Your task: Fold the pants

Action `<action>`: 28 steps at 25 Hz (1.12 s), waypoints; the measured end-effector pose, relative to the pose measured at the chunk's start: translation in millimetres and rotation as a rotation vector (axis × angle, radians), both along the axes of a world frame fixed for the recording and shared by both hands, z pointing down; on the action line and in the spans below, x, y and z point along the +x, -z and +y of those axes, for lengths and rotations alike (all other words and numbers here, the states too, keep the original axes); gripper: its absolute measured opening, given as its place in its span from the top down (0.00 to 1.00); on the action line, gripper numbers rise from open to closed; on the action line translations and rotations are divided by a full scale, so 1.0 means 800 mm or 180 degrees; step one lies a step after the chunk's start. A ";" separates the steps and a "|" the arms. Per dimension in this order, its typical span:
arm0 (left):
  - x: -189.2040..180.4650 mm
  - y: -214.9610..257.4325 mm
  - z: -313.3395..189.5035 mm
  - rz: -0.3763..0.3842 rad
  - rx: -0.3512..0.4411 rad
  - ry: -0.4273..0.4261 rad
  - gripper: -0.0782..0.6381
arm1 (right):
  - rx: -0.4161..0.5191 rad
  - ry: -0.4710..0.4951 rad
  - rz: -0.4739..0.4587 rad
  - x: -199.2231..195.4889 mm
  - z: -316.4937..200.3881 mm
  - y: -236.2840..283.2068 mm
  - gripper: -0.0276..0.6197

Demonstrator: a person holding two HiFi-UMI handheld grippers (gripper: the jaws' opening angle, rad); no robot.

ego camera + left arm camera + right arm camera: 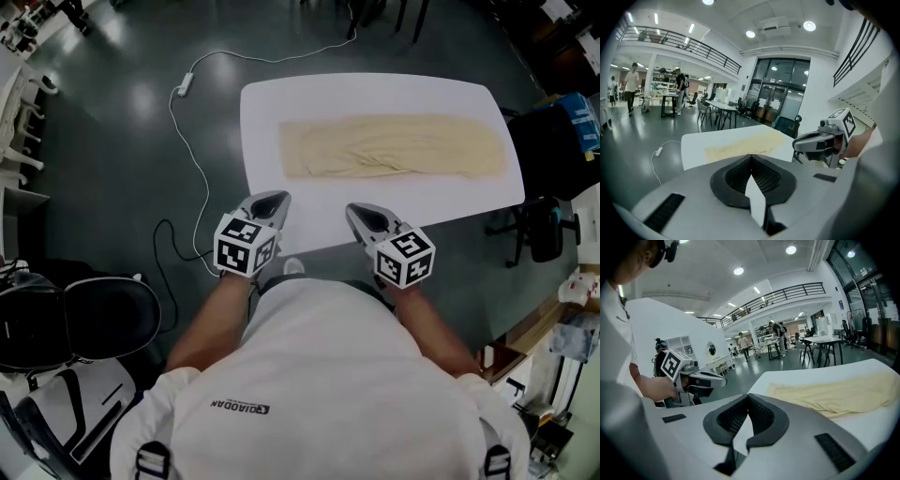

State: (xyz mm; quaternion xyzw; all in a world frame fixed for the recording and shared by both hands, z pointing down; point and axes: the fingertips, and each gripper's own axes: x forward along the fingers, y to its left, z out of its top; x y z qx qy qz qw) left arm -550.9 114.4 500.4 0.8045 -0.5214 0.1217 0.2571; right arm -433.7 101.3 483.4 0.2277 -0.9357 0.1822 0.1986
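Cream pants (394, 147) lie flat and lengthwise across the white table (272, 103), in one long strip with some wrinkles. Both grippers hover side by side at the table's near edge, short of the pants and close to the person's body. My left gripper (275, 200) is shut with nothing between its jaws, and they meet at the tip (751, 157) in the left gripper view. My right gripper (357, 214) is likewise shut and holds nothing (748, 397). Each gripper view shows the pants (740, 144) (834, 394) ahead and the other gripper off to the side.
A white cable with a switch box (183, 89) snakes over the dark floor left of the table. A black chair (94, 319) stands at the lower left, an office chair (544, 230) and a blue bin (581, 122) at the right. People and tables stand far off.
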 end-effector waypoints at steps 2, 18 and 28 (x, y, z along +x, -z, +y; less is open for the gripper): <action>-0.006 -0.007 -0.009 -0.0022 -0.0053 0.0016 0.85 | -0.0013 -0.0013 0.0017 -0.002 -0.005 -0.001 0.93; -0.004 -0.046 -0.097 -0.0070 -0.0283 0.0332 0.85 | -0.0120 0.0046 -0.0045 0.024 -0.097 -0.017 0.93; 0.020 -0.083 -0.172 -0.0185 -0.0581 0.0570 0.85 | -0.0271 0.0245 -0.0106 0.060 -0.169 -0.030 0.93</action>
